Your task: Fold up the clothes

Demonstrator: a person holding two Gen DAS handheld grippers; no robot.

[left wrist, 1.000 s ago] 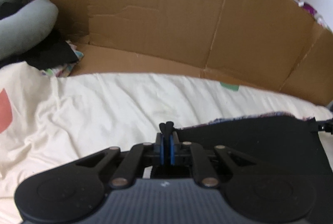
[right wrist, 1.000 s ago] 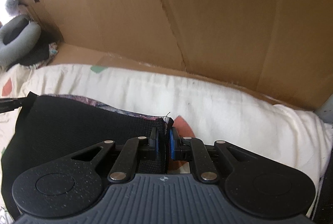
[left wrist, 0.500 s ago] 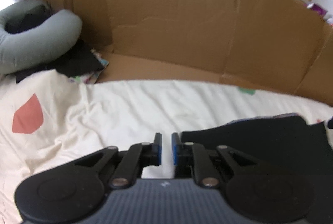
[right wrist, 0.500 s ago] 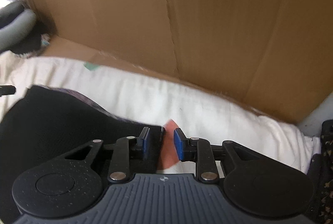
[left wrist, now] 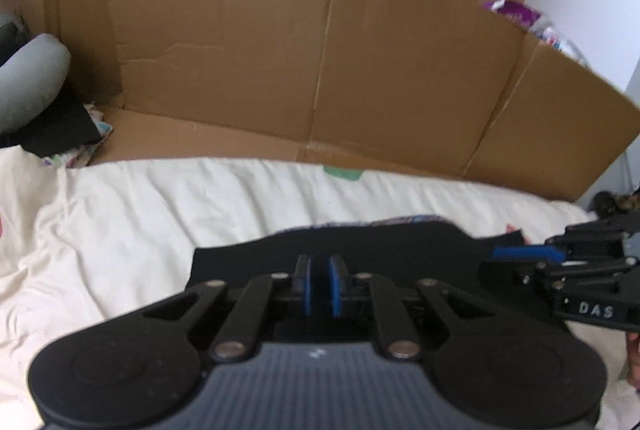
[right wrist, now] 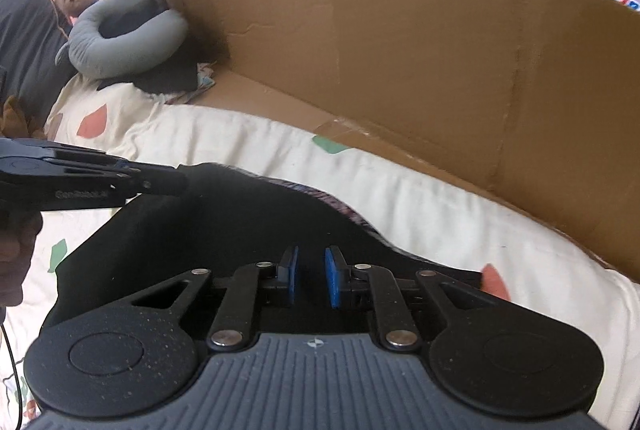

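— Black garment (left wrist: 360, 246): where does it lie from the left gripper (left wrist: 319, 284)?
— Straight ahead beneath it, stretching sideways toward the right gripper (right wrist: 311, 276).
— Gripping?
— Neither; left slightly parted, right closing on nothing.

Bedsheet (left wrist: 168, 214) open left of black garment (left wrist: 360, 250) to bed's left edge. Cardboard wall (left wrist: 280, 70) blocks the far edge. Grey neck pillow (right wrist: 124, 42) crowds the far-left corner.

Left gripper (left wrist: 319, 284) narrowly parted — right gripper (right wrist: 311, 277) closing, both empty.
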